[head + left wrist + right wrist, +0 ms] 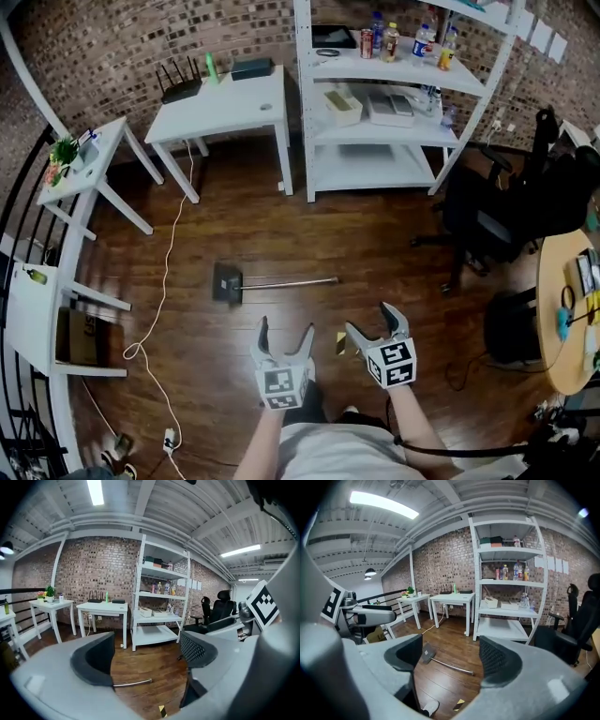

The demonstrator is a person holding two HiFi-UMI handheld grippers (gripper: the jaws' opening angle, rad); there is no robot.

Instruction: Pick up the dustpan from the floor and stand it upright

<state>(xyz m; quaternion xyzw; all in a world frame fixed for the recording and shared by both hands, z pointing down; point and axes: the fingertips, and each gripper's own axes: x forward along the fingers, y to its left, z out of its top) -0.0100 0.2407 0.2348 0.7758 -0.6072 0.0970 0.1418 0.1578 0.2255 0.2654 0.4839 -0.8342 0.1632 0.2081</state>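
Observation:
The dustpan (228, 282) lies flat on the wooden floor, a dark pan with a long metal handle (289, 281) stretching to the right. It also shows in the right gripper view as a grey pan (427, 654) with its handle (452, 667); the left gripper view catches only the handle (133, 683). My left gripper (286, 339) hovers just below the handle, jaws apart with nothing between them. My right gripper (374, 323) hangs to the right of it, also open and empty. Neither touches the dustpan.
A white table (225, 108) and white shelving (394, 122) stand along the brick wall. A white cable (159, 309) runs across the floor at the left. Black office chairs (497, 216) and a round table (562, 319) are at the right. A small yellow-black tag (340, 345) lies on the floor.

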